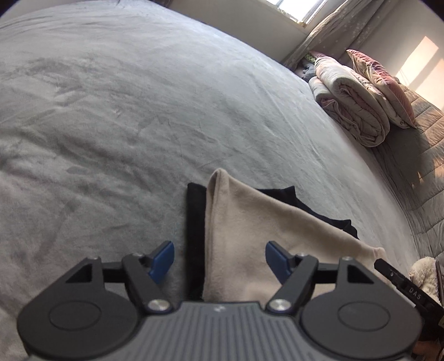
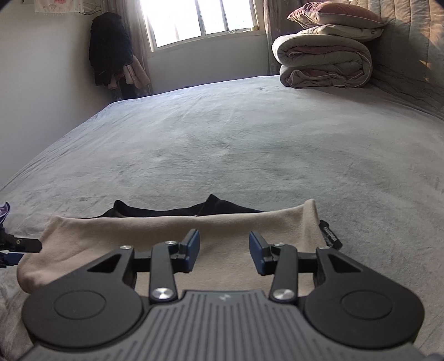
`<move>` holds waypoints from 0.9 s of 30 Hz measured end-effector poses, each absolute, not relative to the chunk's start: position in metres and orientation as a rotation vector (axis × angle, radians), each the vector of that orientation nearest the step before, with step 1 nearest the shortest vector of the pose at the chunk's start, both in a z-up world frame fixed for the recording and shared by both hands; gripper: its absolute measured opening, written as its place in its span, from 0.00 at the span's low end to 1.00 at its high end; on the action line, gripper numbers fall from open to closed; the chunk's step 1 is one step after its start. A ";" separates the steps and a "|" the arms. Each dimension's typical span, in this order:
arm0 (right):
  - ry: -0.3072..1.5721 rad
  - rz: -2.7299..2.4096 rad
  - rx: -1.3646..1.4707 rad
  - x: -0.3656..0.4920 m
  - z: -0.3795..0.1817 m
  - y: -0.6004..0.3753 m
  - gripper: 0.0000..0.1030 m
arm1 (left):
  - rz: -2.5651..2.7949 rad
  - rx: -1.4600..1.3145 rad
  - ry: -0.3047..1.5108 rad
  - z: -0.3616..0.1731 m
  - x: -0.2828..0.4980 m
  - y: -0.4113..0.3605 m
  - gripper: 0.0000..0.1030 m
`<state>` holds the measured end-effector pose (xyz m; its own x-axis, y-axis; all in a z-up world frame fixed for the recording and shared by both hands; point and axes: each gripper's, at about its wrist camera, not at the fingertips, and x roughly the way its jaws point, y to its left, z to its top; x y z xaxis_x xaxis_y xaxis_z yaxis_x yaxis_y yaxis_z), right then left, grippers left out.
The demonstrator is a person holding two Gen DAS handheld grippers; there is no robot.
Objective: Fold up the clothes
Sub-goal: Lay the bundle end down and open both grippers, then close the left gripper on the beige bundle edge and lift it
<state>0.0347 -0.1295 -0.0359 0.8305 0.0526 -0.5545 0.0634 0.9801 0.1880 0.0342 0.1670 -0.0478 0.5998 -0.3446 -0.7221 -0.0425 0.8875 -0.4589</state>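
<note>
Now, with left gripper [image 1: 219, 257] and right gripper [image 2: 224, 247] both apart and empty, lower onto beige garment [image 2: 172, 236]. Clamp both layers, keeping black lining [image 2: 222, 207] aligned on bed [image 2: 249, 138].

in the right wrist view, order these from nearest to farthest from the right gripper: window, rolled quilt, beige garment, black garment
1. beige garment, right under the right gripper
2. black garment, just beyond it
3. rolled quilt, far right on the bed
4. window, back wall
</note>
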 end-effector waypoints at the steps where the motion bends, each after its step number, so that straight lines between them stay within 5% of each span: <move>1: 0.595 0.010 0.202 0.035 -0.036 -0.124 0.43 | -0.188 -0.469 0.939 -0.051 0.035 0.166 0.70; 16: 0.673 0.204 0.120 0.040 -0.062 -0.062 0.35 | -0.194 -0.448 0.954 -0.057 0.031 0.155 0.66; 21: 0.689 0.205 0.133 0.042 -0.067 -0.062 0.34 | -0.201 -0.477 0.960 -0.058 0.031 0.156 0.51; 25: 0.699 0.207 0.129 0.043 -0.067 -0.061 0.34 | -0.203 -0.568 0.955 -0.057 0.029 0.164 0.23; 27: 0.700 0.208 0.128 0.043 -0.067 -0.061 0.34 | -0.212 -0.615 0.936 -0.051 0.027 0.168 0.22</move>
<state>0.0426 -0.0613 -0.0666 0.7453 0.2323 -0.6249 -0.1466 0.9715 0.1863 0.0268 0.1680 -0.0513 0.5875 -0.4266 -0.6876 -0.0893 0.8103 -0.5791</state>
